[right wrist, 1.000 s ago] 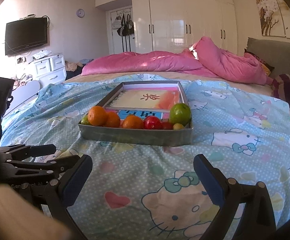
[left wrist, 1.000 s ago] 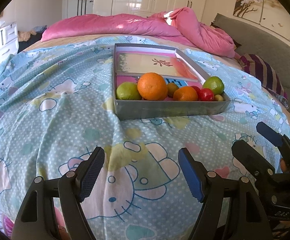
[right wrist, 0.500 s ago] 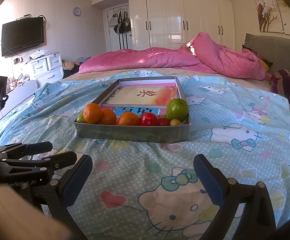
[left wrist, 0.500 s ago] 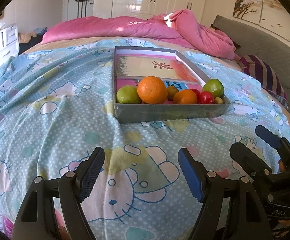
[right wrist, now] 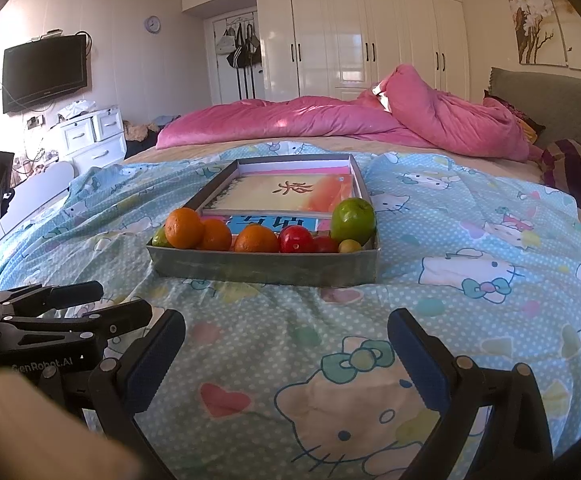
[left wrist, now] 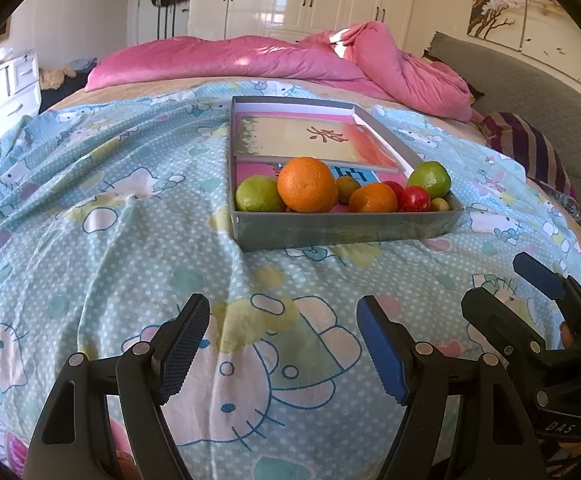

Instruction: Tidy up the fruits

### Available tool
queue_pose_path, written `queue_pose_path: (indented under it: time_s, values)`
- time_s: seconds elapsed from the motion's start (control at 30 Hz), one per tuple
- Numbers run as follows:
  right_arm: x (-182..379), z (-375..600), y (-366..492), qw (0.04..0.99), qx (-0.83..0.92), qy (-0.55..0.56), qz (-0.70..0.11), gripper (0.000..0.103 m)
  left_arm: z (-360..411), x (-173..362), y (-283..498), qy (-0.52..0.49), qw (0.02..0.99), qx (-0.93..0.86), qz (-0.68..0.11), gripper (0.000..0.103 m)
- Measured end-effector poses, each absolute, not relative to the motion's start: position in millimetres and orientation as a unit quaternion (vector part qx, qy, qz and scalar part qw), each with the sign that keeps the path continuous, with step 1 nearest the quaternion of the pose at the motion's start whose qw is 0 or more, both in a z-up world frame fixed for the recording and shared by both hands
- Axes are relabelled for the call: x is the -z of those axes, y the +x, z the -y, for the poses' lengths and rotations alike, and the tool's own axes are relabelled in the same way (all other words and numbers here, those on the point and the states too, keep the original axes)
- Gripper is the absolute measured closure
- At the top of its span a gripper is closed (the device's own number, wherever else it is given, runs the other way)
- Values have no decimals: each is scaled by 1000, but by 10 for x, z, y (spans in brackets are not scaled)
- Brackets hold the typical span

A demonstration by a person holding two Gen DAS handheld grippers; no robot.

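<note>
Meanwhile both grippers, left gripper (left wrist: 282,344) and right gripper (right wrist: 286,356), still wide open, empty; tray (left wrist: 342,230) slightly closer.

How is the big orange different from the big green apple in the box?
The big orange is orange with dull, dimpled skin; the green apple is green, smooth and shiny. The orange sits near the left end of the gray box, beside a smaller green fruit; the apple sits at the right end, beside the red fruits. In the right wrist view the apple shows a dip on top; the orange does not. Both are round and lie along the box's near wall.
</note>
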State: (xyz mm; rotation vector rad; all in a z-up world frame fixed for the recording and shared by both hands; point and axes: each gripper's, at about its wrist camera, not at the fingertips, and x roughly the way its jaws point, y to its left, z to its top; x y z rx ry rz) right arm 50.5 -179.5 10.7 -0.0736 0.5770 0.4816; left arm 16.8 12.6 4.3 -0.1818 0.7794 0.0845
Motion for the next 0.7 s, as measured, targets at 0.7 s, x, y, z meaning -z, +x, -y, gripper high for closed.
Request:
queue_pose_path:
  time_s: [0.7]
  values:
    - [-114, 1780, 497, 930, -237, -39, -279, 1, -116, -68, 159, -88, 923, -43, -372, 26]
